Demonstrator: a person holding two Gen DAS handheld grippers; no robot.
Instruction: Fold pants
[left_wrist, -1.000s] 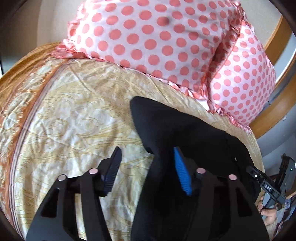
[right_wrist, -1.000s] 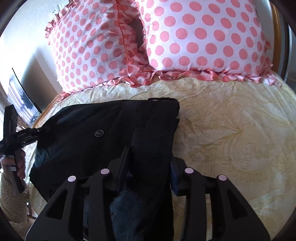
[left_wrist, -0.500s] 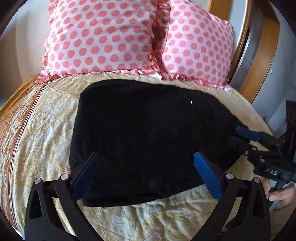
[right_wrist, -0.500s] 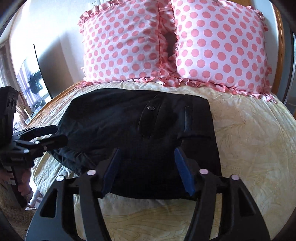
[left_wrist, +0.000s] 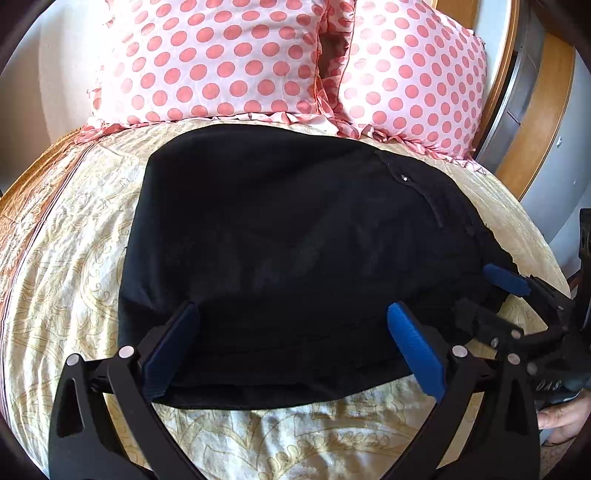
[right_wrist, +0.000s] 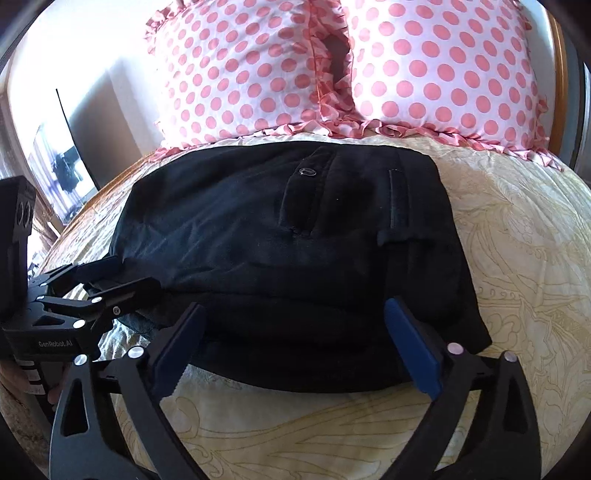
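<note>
Both grippers, left gripper (left_wrist: 291, 343) and right gripper (right_wrist: 295, 341), are standing spread wide, the right having just been opening, with nothing pinched. Black pants (right_wrist: 295, 254) are lying folded mid-bed, toward the head edge, on a yellow patterned bedspread (left_wrist: 66, 266). Two polka-dot pillows (left_wrist: 221, 62) are leaning against a wooden headboard (left_wrist: 535, 122).
</note>
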